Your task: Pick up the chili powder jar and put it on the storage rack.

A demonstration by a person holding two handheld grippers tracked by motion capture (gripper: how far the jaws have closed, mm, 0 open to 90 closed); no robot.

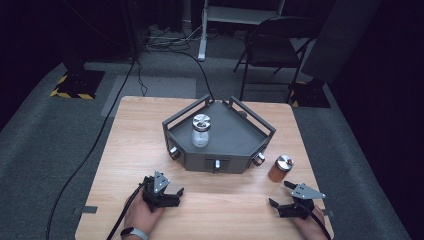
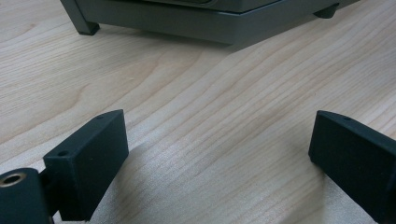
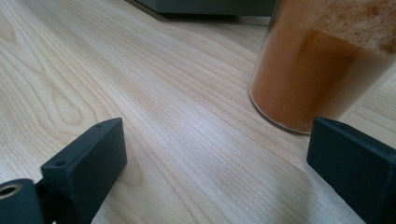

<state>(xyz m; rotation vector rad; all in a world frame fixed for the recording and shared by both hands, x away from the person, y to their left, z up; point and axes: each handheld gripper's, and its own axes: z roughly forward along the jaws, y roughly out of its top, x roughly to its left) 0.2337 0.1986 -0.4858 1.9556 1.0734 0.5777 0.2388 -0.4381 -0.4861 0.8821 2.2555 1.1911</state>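
Note:
A dark grey tray (image 1: 235,131) with a rail around it stands in the middle of the wooden table (image 1: 140,130). In it a clear jar (image 1: 200,131) of white contents with a metal lid stands upright. An orange-brown jar (image 1: 280,169) with a metal lid stands on the table just right of the tray's front. My left gripper (image 1: 164,186) rests near the front edge, open and with nothing between its jaws (image 2: 219,135). My right gripper (image 1: 280,193) rests at the front right, open (image 3: 217,140), with the orange-brown jar (image 3: 322,65) close ahead on its right side and untouched.
The tray's front wall (image 2: 187,21) faces the left gripper a short way off; its base (image 3: 205,7) lies beyond the right one. A black folding chair (image 1: 272,47) and cables stand on the floor behind the table. A cable trails off the table's left front.

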